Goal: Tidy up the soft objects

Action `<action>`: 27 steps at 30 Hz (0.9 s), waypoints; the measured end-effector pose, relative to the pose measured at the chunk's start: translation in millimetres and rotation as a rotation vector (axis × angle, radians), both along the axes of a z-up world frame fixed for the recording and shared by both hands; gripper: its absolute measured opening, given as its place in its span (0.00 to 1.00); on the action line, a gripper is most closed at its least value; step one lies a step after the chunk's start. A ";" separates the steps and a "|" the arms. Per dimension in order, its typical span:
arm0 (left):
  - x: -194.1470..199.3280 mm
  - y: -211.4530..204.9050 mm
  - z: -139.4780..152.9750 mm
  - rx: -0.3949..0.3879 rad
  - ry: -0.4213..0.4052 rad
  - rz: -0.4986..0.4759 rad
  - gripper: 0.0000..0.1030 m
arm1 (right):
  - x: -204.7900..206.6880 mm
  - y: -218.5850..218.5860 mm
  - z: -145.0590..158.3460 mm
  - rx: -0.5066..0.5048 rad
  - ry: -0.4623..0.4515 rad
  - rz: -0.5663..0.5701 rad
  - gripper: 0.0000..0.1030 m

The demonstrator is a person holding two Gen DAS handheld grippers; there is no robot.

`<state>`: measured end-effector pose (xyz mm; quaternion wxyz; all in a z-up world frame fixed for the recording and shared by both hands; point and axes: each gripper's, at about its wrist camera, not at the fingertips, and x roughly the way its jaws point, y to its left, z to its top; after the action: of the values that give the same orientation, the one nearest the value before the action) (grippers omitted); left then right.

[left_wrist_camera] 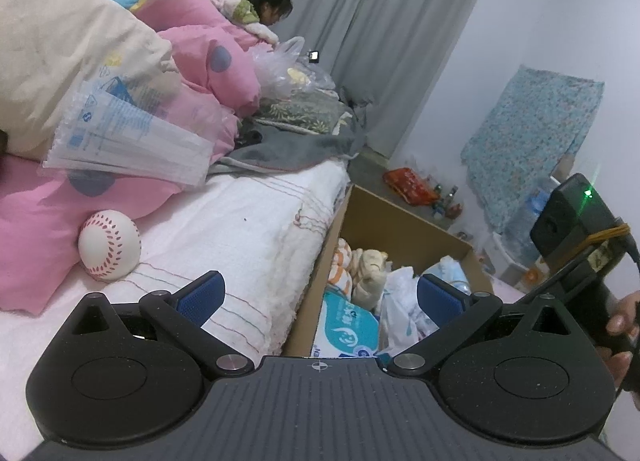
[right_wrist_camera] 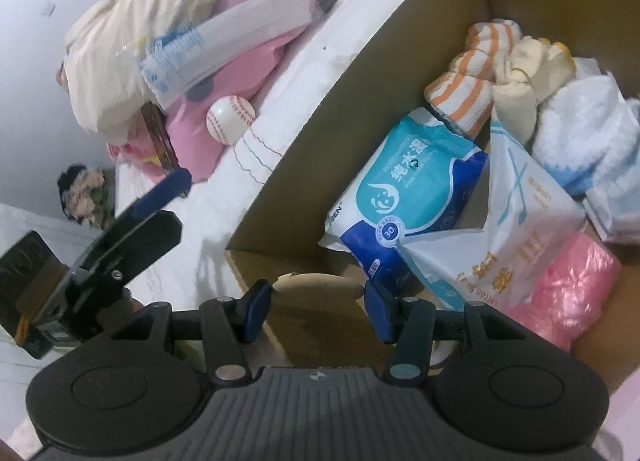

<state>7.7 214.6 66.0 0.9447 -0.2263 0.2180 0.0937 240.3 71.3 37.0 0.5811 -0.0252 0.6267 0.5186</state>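
the right hand-held gripper [right_wrist_camera: 318,311] hangs released over the cardboard box [right_wrist_camera: 360,41], a tan soft object [right_wrist_camera: 316,287] lying just beyond its parted pads, untouched. the left hand-held gripper [left_wrist_camera: 318,297] is spread wide and empty over the bed [left_wrist_camera: 240,213] edge (a baseball [left_wrist_camera: 109,245] rests against the pink quilt [left_wrist_camera: 32,229]).

Lay half hidden between the right claw [right_wrist_camera: 318,311] pads, toward six o'clock in the cardboard box [right_wrist_camera: 304,133]: a tan soft thing [right_wrist_camera: 316,287], kind untellable. Blurred: mask pack [right_wrist_camera: 224,49] print at eleven o'clock. Cut off at three o'clock: a hand [left_wrist_camera: 624,325].
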 end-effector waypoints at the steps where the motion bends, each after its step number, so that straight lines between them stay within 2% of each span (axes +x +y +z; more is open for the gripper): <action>1: -0.5 -1.5 1.4 0.003 -0.002 -0.001 1.00 | 0.0 -1.8 -1.0 0.003 0.011 -0.008 0.59; 7: -4.4 -6.8 8.3 -0.001 -0.008 0.006 1.00 | 3.1 9.1 -36.0 -0.095 0.114 -0.070 0.59; 9: -6.3 -9.5 10.1 0.009 -0.011 0.009 1.00 | 6.4 13.4 -41.5 -0.118 0.118 -0.095 0.59; 14: -8.9 -16.9 12.9 0.031 -0.009 0.007 1.00 | 4.2 1.1 -16.2 -0.064 0.056 -0.130 0.59; 18: -7.5 -33.8 16.1 0.027 0.004 -0.055 1.00 | -16.7 -39.5 20.9 -0.002 -0.075 -0.189 0.60; 21: -4.6 -59.2 19.5 0.055 0.024 -0.117 1.00 | -45.0 -84.9 52.9 0.071 -0.178 -0.260 0.63; 23: -2.2 -80.2 22.4 0.088 0.044 -0.158 1.00 | -65.3 -121.4 75.0 0.122 -0.256 -0.323 0.68; 27: -0.8 -124.0 27.1 0.174 0.089 -0.208 1.00 | -112.8 -188.2 99.5 0.182 -0.451 -0.497 0.69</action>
<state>6.9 90.6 93.1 0.9547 -0.1153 0.2733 0.0237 127.5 -116.9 136.5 0.8134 0.0663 0.4206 0.3963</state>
